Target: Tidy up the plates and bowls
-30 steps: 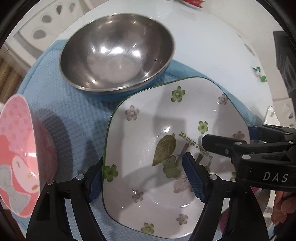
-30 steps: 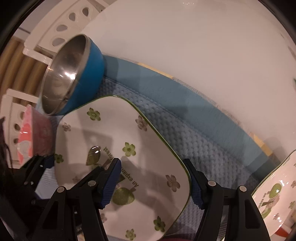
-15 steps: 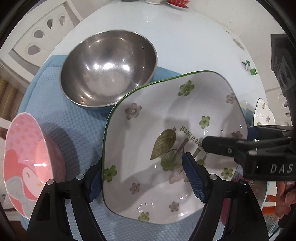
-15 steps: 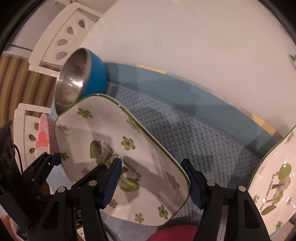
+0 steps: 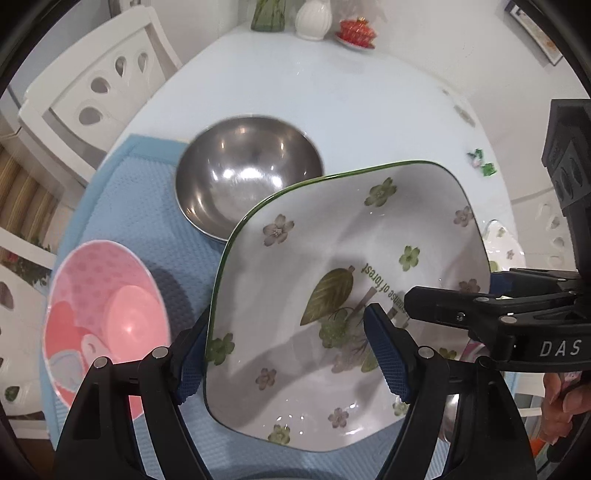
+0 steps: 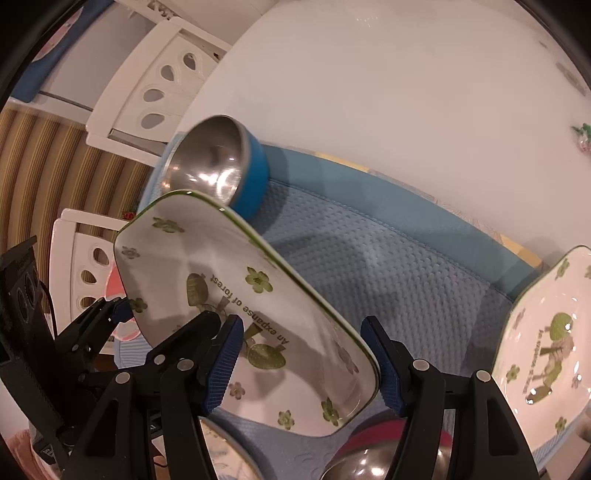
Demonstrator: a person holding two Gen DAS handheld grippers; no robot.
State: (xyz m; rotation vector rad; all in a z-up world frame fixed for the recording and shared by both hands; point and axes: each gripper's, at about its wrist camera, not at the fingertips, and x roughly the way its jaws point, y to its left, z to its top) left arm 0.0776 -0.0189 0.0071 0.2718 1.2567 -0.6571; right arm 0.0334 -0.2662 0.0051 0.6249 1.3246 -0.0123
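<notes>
A square white plate with green flowers [image 5: 343,288] [image 6: 243,310] is held up off the blue mat [image 5: 129,206] [image 6: 388,273], tilted. My left gripper [image 5: 288,354] clamps its left rim. My right gripper [image 6: 301,365] clamps its opposite rim and shows as a black clamp [image 5: 480,314] in the left wrist view. A steel bowl with a blue outside [image 5: 247,184] [image 6: 218,166] sits on the mat behind. A pink bowl [image 5: 103,317] sits at the left. A second flowered plate [image 6: 546,339] lies at the right.
White chairs [image 5: 96,88] [image 6: 155,85] stand beside the white table [image 5: 351,92]. A vase, a white jar and a red dish [image 5: 356,31] stand at the table's far edge. Another steel bowl with a red outside [image 6: 373,461] lies below the plate.
Both grippers have lifted the flowered plate higher off the mat and tilted it. The steel and pink bowls look farther below. The second plate has come into the right wrist view.
</notes>
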